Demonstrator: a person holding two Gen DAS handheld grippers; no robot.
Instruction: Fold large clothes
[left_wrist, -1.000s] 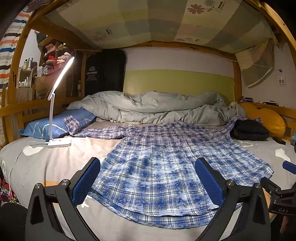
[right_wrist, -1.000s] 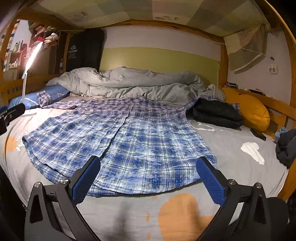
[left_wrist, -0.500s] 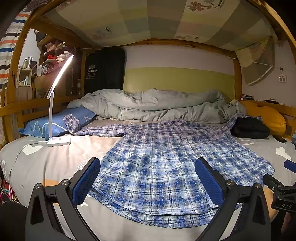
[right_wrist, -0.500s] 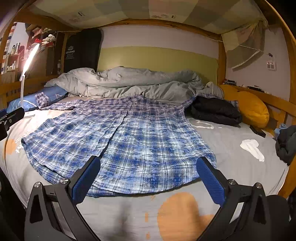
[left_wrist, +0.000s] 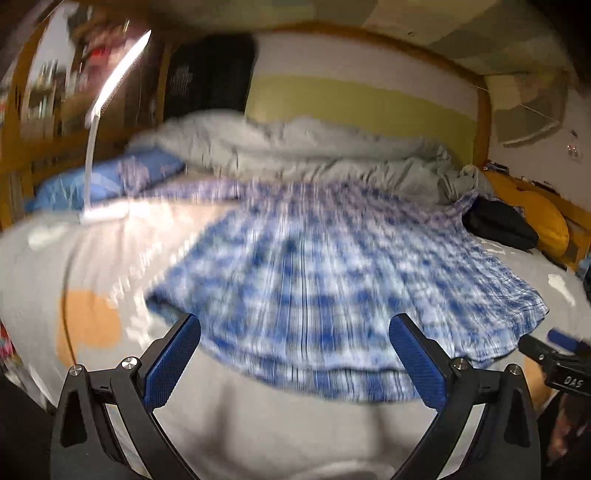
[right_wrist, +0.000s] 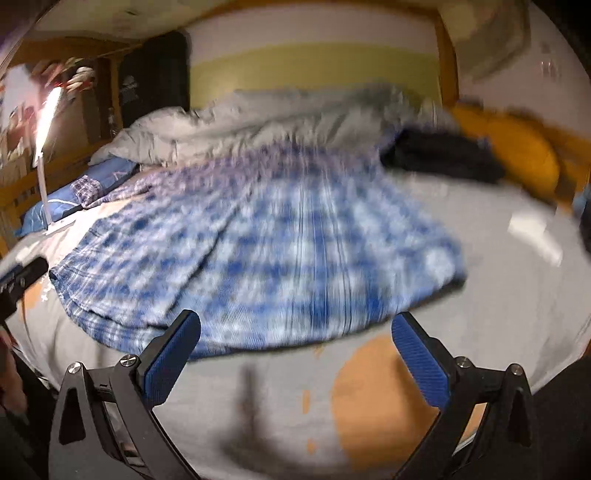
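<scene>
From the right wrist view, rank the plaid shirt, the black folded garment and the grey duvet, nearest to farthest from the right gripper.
1. Plaid shirt: spread flat on the bed, its hem just ahead of the open right gripper.
2. Black folded garment: farther back, right of the shirt.
3. Grey duvet: bunched along the far wall, behind both.

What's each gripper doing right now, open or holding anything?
Left gripper: open, empty, just short of the plaid shirt hem.
Right gripper: open, empty, also at the hem.
</scene>
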